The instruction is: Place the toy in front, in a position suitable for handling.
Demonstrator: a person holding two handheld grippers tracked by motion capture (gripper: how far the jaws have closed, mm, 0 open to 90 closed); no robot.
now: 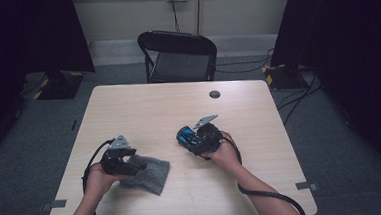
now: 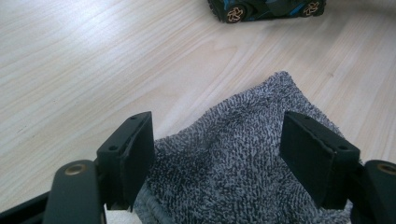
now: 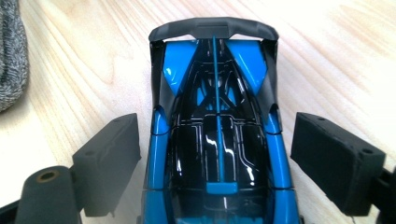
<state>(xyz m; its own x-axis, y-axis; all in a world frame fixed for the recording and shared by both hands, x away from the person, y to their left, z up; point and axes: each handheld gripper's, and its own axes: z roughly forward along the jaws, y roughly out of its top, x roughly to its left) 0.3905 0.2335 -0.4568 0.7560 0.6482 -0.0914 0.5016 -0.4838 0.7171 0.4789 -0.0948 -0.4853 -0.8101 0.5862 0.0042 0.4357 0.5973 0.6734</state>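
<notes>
High view. A pale wooden table (image 1: 143, 105) carries two things: a grey cloth (image 1: 150, 172) near the front edge and, to the right of the cloth and apart from it, a blue-and-black toy car (image 1: 186, 137). The left gripper (image 1: 127, 164) rests on the cloth's left end; the right gripper (image 1: 193, 142) sits at the car, held low in the hand (image 1: 225, 154), probably so that the jaws can straddle the car on the tabletop.

Left gripper view. The gripper (image 2: 217, 149) has its jaws spread wide, one on either side of a raised fold of cloth (image 2: 233, 163). The pads do not appear to press on the fabric, though their lower edges are cut off by the frame. The car (image 2: 266, 8) lies beyond the cloth, side-on, its gold-rimmed wheels on the table (image 2: 93, 60).

Right gripper view. The gripper (image 3: 215, 163) looks along the car (image 3: 215, 140) from above, the rear wing farthest from it. Both jaws stand clear of the car's flanks with table showing in the gaps, so the car is bracketed, not gripped. An edge of cloth (image 3: 11, 51) lies left of the car.
</notes>
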